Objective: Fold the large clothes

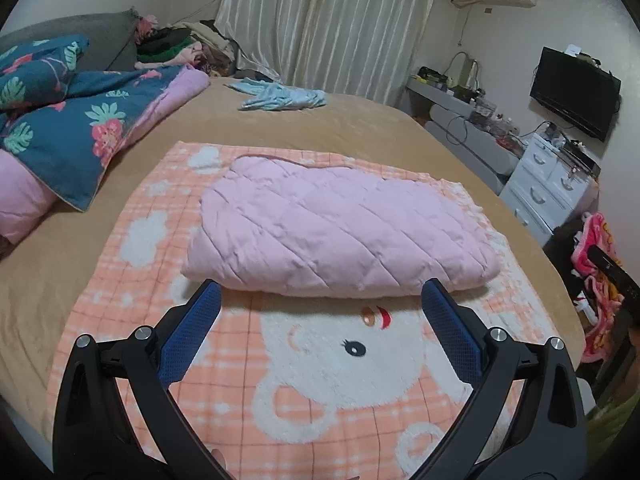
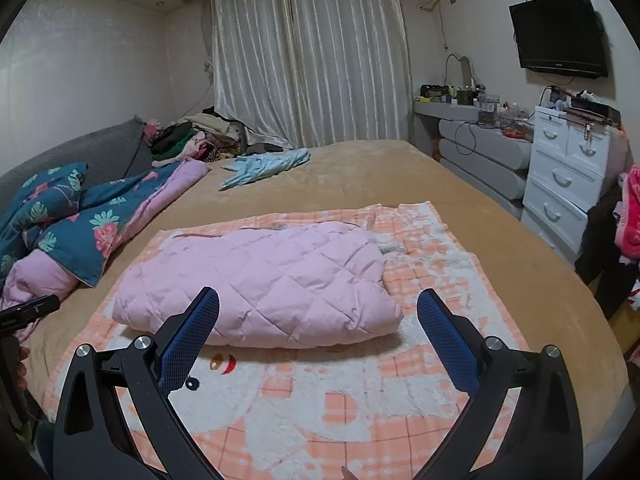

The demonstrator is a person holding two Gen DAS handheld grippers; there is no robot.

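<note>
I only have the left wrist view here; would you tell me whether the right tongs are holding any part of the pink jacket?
Observer: No, the right tongs are open and empty, just short of the near edge of the folded pink jacket.
Operator: Thank you. Is anything sticking out on the jacket's far side?
Observer: Yes, what looks like grey fur trim pokes out at its far right corner and lies on the checked blanket.
</note>
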